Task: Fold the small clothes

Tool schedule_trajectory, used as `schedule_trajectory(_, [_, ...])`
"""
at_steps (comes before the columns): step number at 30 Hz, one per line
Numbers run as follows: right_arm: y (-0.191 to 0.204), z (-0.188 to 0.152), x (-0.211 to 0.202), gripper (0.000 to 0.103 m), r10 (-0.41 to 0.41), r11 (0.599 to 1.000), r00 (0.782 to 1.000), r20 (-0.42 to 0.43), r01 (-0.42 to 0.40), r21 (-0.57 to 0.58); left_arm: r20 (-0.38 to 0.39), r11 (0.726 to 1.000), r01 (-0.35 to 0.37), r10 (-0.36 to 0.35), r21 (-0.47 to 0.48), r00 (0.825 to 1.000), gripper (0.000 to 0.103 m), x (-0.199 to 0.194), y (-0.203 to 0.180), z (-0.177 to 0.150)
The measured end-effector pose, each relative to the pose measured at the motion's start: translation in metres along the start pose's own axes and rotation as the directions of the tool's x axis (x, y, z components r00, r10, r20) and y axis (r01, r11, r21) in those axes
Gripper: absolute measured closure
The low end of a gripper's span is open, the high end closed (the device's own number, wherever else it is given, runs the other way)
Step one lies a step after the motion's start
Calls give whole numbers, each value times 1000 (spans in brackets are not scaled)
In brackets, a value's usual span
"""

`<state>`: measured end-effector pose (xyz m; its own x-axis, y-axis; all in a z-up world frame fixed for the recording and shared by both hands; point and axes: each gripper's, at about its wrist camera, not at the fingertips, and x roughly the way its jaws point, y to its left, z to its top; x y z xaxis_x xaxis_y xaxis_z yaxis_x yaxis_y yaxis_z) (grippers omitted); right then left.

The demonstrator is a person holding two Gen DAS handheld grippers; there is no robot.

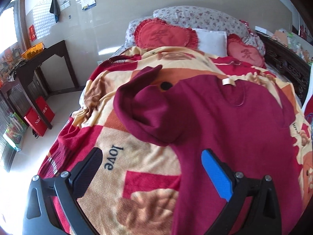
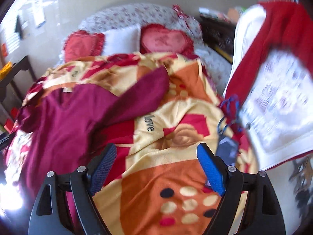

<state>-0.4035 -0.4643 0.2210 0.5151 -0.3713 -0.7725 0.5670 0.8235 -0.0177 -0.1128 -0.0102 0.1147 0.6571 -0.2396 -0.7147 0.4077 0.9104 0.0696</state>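
1. Looking along the left tool (image 1: 151,168), both fingers stand wide apart with nothing between them, so it is released. Its blue finger (image 1: 216,175) hangs over the lower part of the maroon sweater (image 1: 234,127), which lies spread flat on the patterned blanket (image 1: 121,176) covering the bed, neck label toward the pillows. One sleeve (image 1: 144,101) is bunched and doubled back, probably the first tuck toward the body. A dark desk (image 1: 49,54) by the wall carries an orange basket (image 1: 32,50); what it holds is too small to tell. Red gift bags (image 1: 40,115) stand on the floor beneath.

2. Through the right tool's camera, the right tool (image 2: 156,168) is also released, fingers apart over bare blanket beside the sweater (image 2: 64,121). The other sleeve (image 2: 140,96) stretches out sideways, unfolded, likely the next part to fold in. This view is smeared, so the red-and-white thing (image 2: 273,90) at the right may be a bag or cloth; I cannot say which.
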Motion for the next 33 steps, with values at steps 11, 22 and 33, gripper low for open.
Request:
schedule_trajectory(11, [99,20,-10,33,227,973,973,33,-225,-53,-32,997,77,-77,0,996,0,-15,-31,10])
schedule_trajectory(22, [245,15,78,35,291,943,956,-37,-294,-155,-29,997,82,-82,-1,996,0,-2,-32,16])
schedule_trajectory(33, [296,15,120,35,268,948,961,-72,-277,-160,-78,994,68,-75,-85,994,0,31,-8,15])
